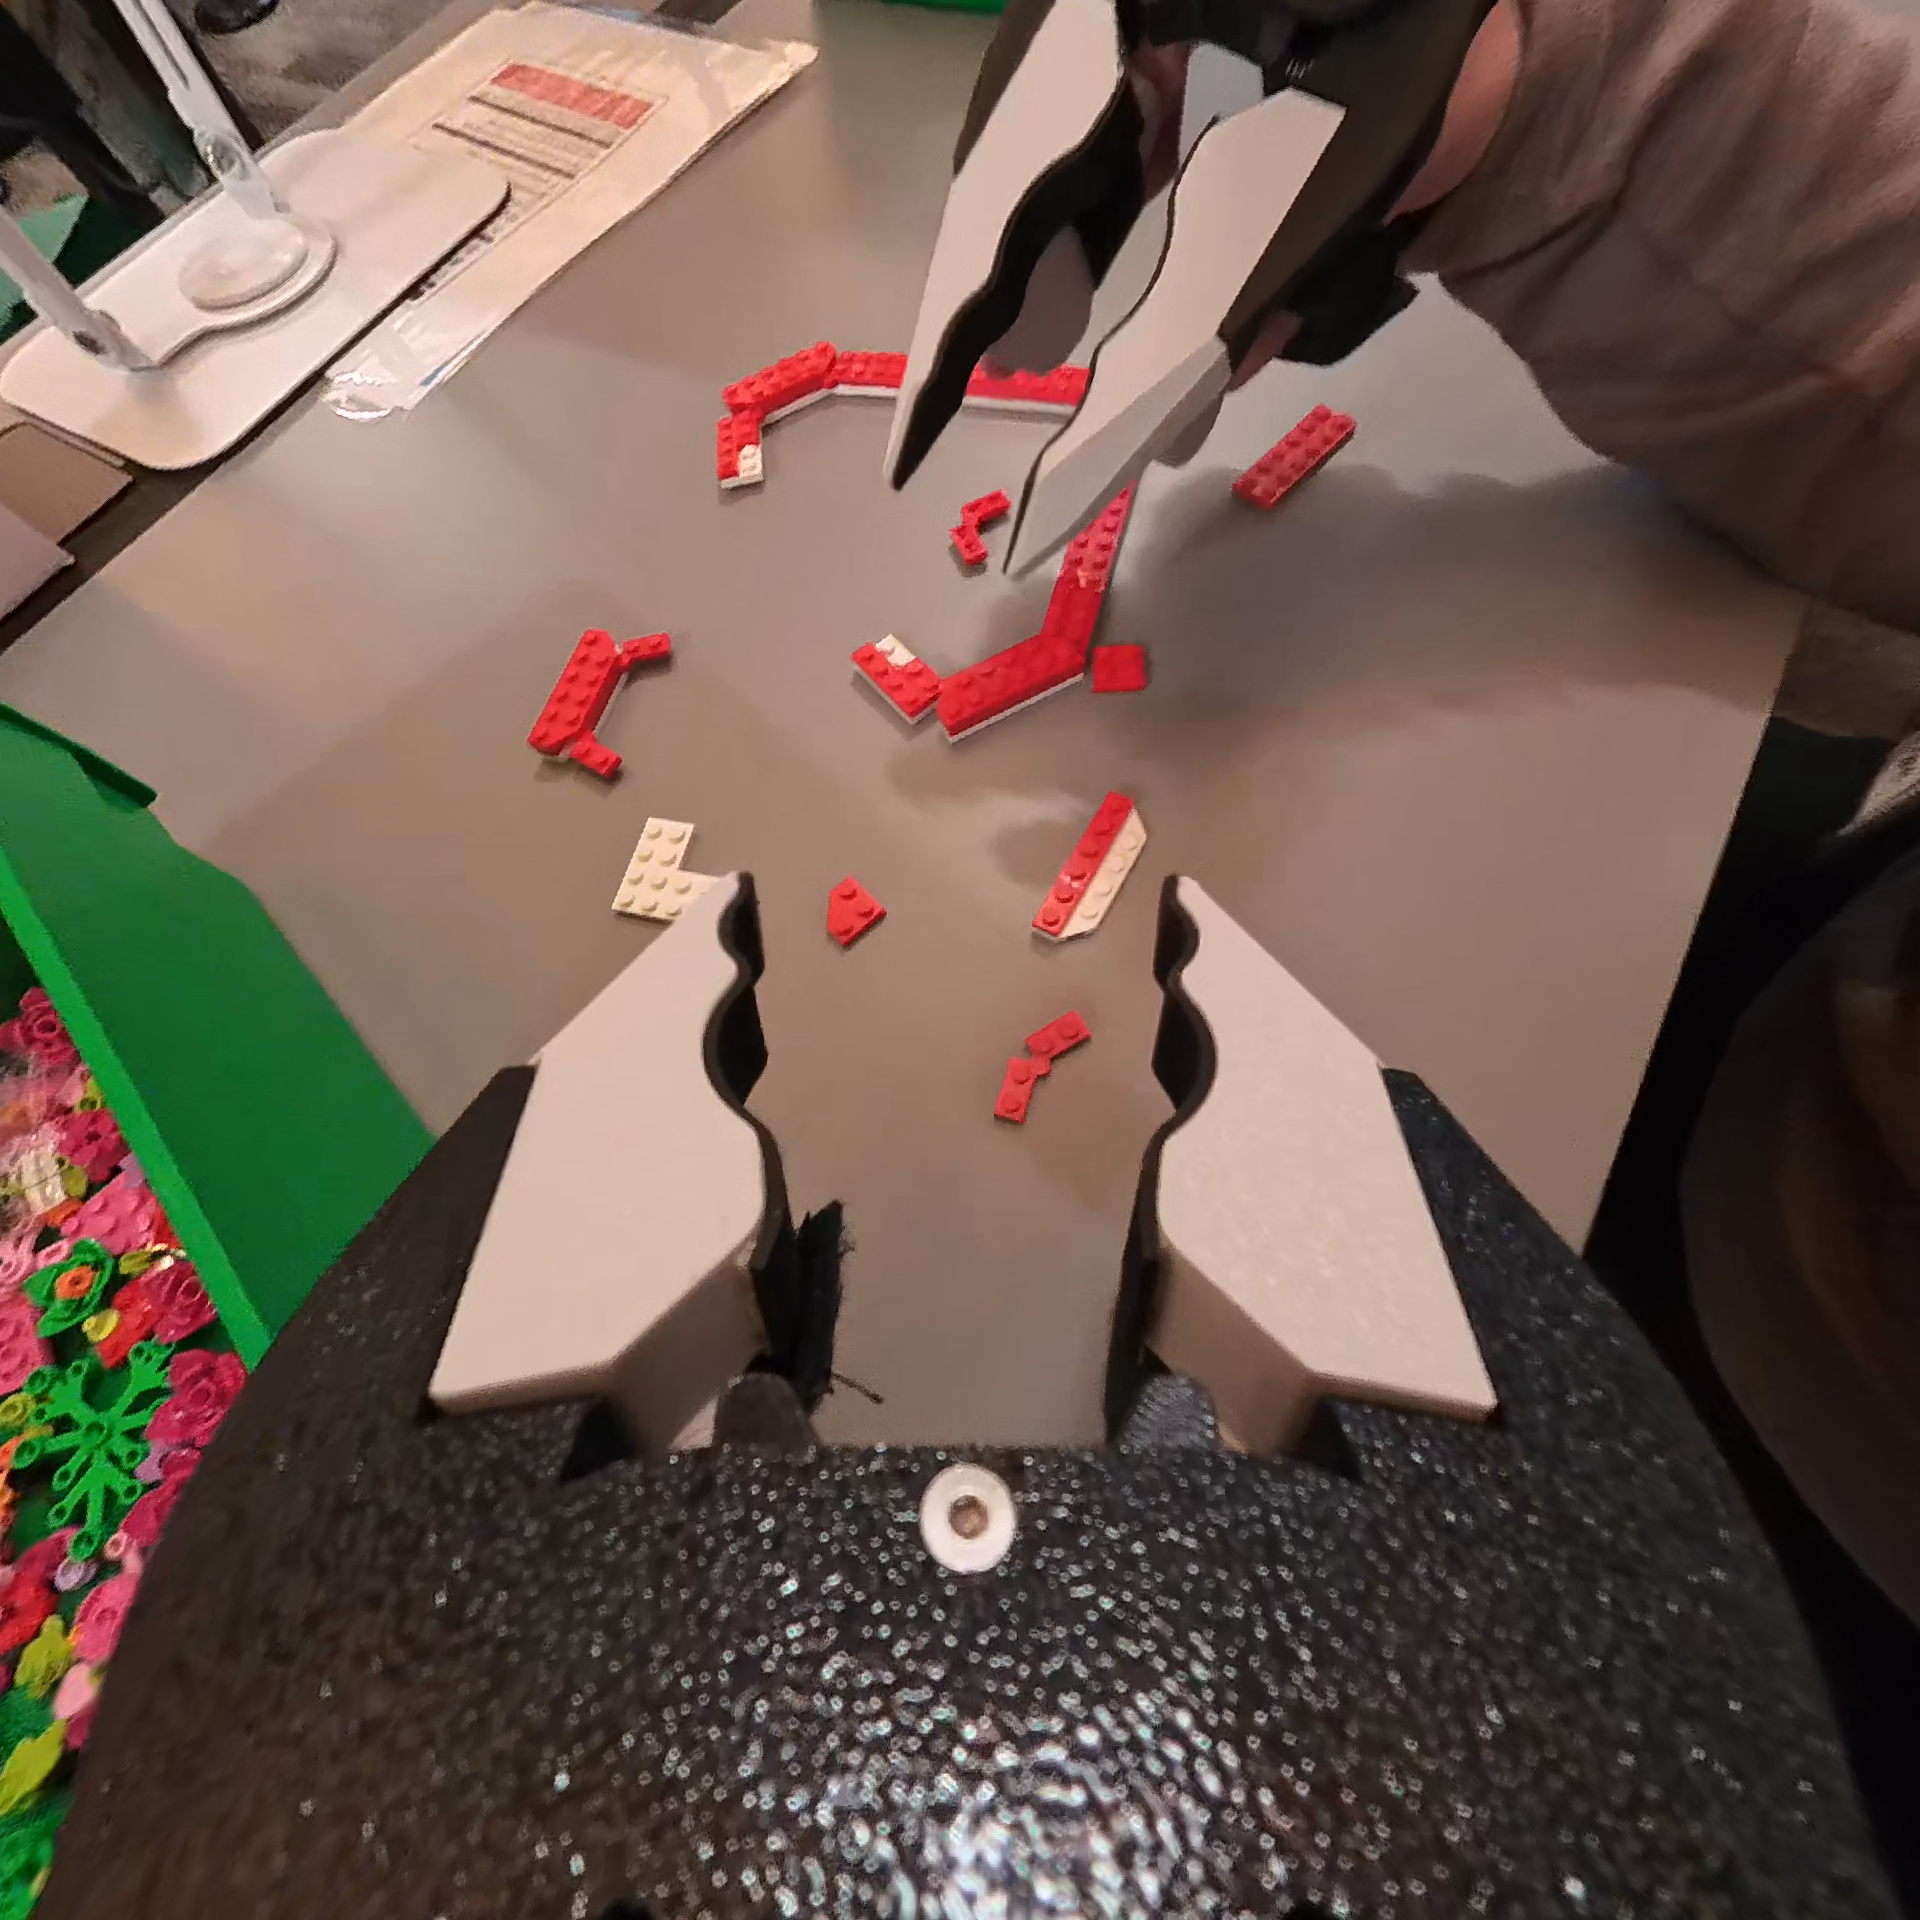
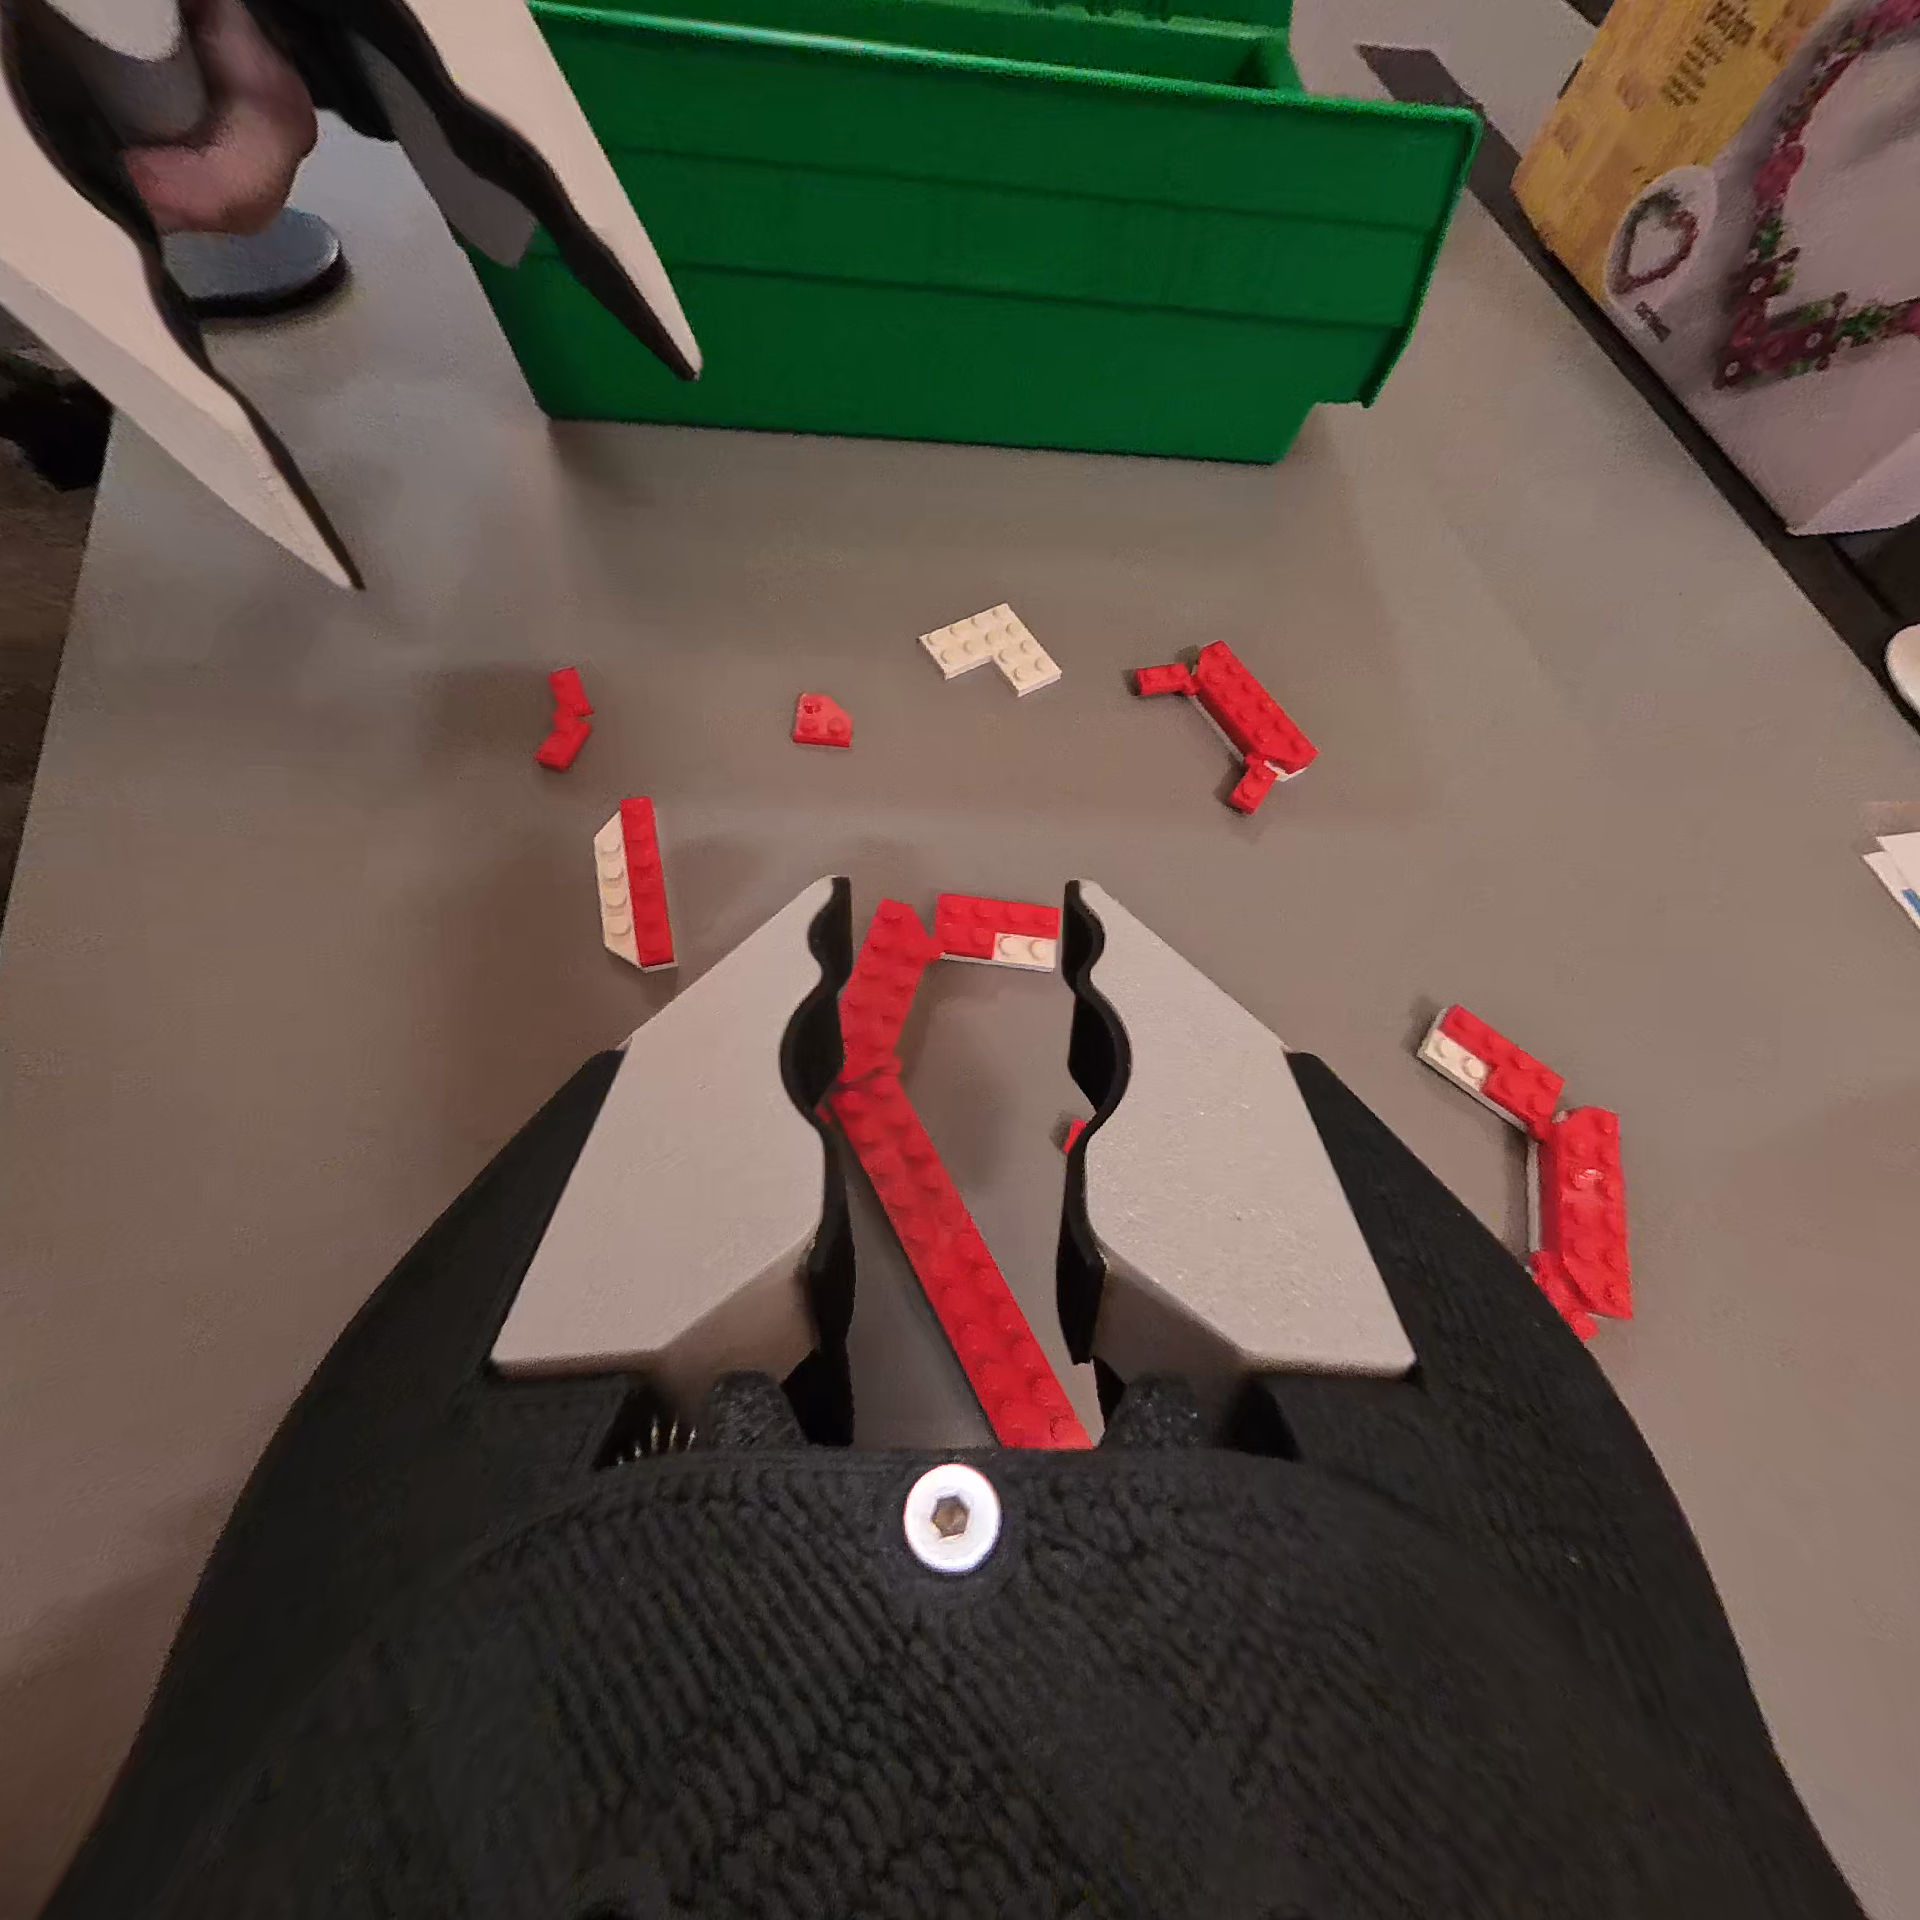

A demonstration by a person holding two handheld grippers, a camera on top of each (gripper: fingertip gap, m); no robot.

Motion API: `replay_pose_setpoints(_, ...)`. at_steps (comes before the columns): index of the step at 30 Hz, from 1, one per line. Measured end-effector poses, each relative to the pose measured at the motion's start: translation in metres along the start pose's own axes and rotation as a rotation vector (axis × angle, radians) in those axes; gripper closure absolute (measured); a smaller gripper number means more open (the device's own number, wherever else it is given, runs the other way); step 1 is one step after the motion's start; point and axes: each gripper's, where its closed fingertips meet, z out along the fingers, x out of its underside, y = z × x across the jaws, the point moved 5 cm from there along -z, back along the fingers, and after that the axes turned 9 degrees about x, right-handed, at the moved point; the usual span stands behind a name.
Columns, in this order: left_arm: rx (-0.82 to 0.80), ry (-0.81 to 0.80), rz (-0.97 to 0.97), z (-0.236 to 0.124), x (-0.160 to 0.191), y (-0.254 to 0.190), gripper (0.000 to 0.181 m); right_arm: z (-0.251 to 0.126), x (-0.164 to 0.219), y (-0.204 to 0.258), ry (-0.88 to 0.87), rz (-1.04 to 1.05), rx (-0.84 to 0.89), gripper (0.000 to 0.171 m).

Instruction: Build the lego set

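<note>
Grey counter [image 2: 1351, 540], carrying loose pieces of a red-and-white lego set.

Left gripper [image 1: 956, 894]: jaws wide apart, holding nothing, above the near part of the counter. Between and beyond its fingertips: a small red wedge plate [image 1: 854, 910], a red-and-white strip [image 1: 1091, 868] and a pair of small red plates [image 1: 1039, 1062]. A white L-shaped plate [image 1: 657, 871] lies just beside its left fingertip.

Right gripper [image 2: 951, 894]: jaws moderately open, gripping nothing, poised over a long angled red assembly [image 2: 925, 1174] that lies flat on the counter between the fingers, close to the left one. Whether the tips touch it cannot be told. In the left wrist view this gripper points down at that assembly's far end.

Further pieces: a curved red arc with white underside [image 1: 800, 390] at the far side; a red bracket-shaped assembly [image 1: 587, 698] to the left; a single red plate [image 1: 1294, 455] to the right.

Also present: a green bin [image 2: 987, 260] holding pink and green flower pieces [image 1: 94, 1351], and the set's printed box [image 2: 1714, 229].
</note>
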Motion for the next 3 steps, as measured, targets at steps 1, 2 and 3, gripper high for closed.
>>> replay_pose_setpoints(1,-0.004,0.011,0.000,0.0002,0.0018,0.0007,0.106,-0.0001,-0.0002,-0.0014,0.000,0.002,0.008,0.131)
replay_pose_setpoints(2,-0.006,0.019,0.000,0.0005,0.0032,0.0011,0.106,-0.0003,-0.0004,-0.0024,0.002,0.002,0.013,0.131)
replay_pose_setpoints(3,-0.010,0.025,0.000,0.0005,0.0045,0.0016,0.107,-0.0008,-0.0008,-0.0034,0.002,0.002,0.021,0.131)
